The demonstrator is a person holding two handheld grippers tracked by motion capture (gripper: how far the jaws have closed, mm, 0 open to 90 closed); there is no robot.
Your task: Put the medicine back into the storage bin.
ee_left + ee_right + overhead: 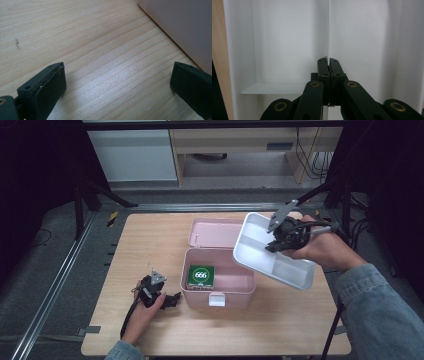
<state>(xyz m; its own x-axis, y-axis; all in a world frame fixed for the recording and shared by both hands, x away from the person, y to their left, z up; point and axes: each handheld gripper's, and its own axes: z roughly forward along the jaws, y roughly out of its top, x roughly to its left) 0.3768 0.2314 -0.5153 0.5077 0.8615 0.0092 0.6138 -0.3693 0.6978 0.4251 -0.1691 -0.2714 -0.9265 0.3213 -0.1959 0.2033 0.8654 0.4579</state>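
Where the pink box (220,285) gapes, green packet (201,276) reads "666".

You see the table (280,330) evenly lit from above, its surroundings dark; a soft sheen on wood, close jaws blurred.

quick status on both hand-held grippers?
Left hand-held gripper: open, empty, resting on the table beside the pink box.
Right hand-held gripper: shut on the white tray divider, tray lifted above the box.
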